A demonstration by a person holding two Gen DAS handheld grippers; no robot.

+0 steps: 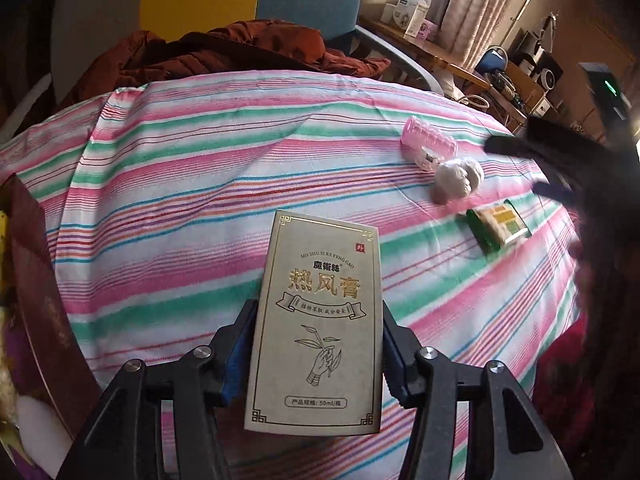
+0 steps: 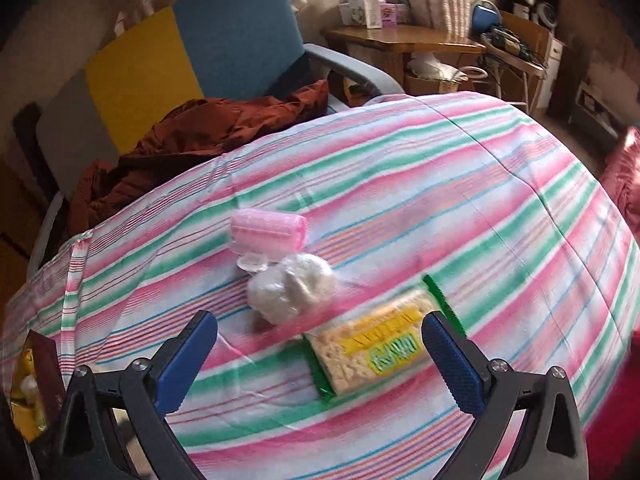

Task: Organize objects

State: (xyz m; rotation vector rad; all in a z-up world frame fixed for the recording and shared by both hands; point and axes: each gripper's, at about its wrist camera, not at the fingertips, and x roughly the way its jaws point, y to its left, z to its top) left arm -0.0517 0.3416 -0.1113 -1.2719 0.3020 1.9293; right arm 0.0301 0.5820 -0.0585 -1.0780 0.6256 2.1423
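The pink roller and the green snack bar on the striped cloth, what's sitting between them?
A clear bag of whitish lumps lies between the pink roller and the green snack bar, touching the roller's clear end; both wrist views show it.

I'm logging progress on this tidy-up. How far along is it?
Done: nothing clearly; a container at the cloth's edge holds items, but whether they were sorted I cannot tell. In hand: the left gripper is shut on the box; the right gripper hangs open over the snack bar. Left: snack bar, white bag, pink roller.
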